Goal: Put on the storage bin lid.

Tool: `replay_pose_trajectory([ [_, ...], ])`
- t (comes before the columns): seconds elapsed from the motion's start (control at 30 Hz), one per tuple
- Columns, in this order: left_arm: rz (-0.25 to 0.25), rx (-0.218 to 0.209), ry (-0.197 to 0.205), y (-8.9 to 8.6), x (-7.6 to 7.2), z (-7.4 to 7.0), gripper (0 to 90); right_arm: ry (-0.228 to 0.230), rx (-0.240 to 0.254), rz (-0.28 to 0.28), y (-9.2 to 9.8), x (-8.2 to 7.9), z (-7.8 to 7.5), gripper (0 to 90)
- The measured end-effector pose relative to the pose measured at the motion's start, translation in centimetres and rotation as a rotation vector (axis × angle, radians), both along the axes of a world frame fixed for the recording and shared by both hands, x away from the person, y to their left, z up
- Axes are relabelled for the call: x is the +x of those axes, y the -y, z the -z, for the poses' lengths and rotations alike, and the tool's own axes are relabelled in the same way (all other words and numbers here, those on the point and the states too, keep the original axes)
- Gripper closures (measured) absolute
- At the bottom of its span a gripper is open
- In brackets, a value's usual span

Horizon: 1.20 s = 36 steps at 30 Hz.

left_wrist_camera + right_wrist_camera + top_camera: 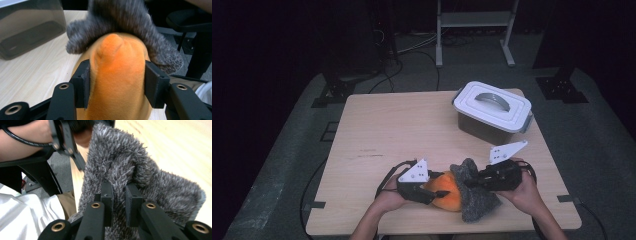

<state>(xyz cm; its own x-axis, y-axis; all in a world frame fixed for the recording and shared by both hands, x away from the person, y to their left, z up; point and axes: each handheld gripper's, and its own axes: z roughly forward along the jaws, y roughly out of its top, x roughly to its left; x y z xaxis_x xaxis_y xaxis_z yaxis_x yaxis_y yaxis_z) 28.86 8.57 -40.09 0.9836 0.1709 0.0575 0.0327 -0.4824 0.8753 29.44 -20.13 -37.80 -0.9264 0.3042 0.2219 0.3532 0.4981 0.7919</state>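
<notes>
An orange plush thing (448, 198) lies near the table's front edge, partly under a grey fuzzy cloth (481, 202). My left gripper (432, 194) comes in from the left and is shut on it. In the left gripper view, both pads press into the sides of the orange plush (117, 75), and the grey cloth (120, 20) drapes over its far end. My right gripper (469, 182) comes in from the right and is shut on the cloth. In the right gripper view, the jaws (119, 195) pinch a fold of the grey cloth (120, 160) and hold it lifted.
A dark translucent box with a white handled lid (493, 111) stands at the back right of the wooden table (402, 130); it also shows in the left gripper view (30, 27). Metal stands and cables sit on the floor behind the table.
</notes>
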Motion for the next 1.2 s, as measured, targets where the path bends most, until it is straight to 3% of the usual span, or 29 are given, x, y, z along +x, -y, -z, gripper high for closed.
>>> replay_pose_trajectory([
  [0.1,-0.016,-0.017,-0.011,-0.5,0.2,-0.3,46.9,-0.055,-0.025,0.016,0.5,0.8,1.5,78.9],
  [0.17,-0.019,-0.018,-0.020,-0.6,0.3,-0.3,46.9,-0.065,-0.042,0.029,0.9,1.0,2.2,78.9],
  [0.23,-0.013,-0.006,-0.007,-0.4,0.2,-0.4,47.0,-0.053,-0.027,0.031,0.9,0.9,1.9,78.9],
  [0.3,-0.006,-0.001,0.000,0.0,0.1,-0.5,46.9,-0.031,0.036,0.021,0.9,0.6,0.7,79.0],
  [0.37,0.000,0.003,0.007,0.6,-0.1,-0.4,46.6,-0.008,0.063,0.001,0.4,0.2,-0.2,78.9],
  [0.5,-0.008,0.034,0.015,1.1,-0.2,0.0,39.1,0.005,0.012,-0.005,-0.6,0.1,0.4,79.1],
  [0.63,-0.031,0.016,-0.036,0.8,0.4,0.1,20.7,-0.038,0.008,0.011,0.0,0.7,2.0,79.1],
  [0.73,-0.028,0.024,-0.092,0.1,1.1,0.6,15.9,-0.046,0.006,0.021,0.5,1.0,2.3,79.1],
  [0.83,-0.019,-0.010,-0.174,-0.5,1.8,1.3,16.5,-0.059,-0.013,0.030,0.7,1.2,2.9,79.1],
  [0.93,-0.018,-0.025,-0.186,-1.1,2.0,1.4,29.9,-0.076,-0.029,0.038,1.0,1.4,3.3,78.9],
  [1.03,-0.030,-0.035,-0.168,-1.4,1.9,0.8,40.2,-0.071,-0.061,0.064,1.5,1.5,3.1,78.6],
  [1.1,-0.032,-0.038,-0.150,-1.5,1.6,0.2,42.4,-0.069,-0.023,0.067,1.9,1.3,2.6,78.6],
  [1.2,-0.039,-0.019,-0.124,-1.2,1.2,-0.7,44.1,-0.036,0.079,0.054,2.0,0.8,1.1,78.6],
])
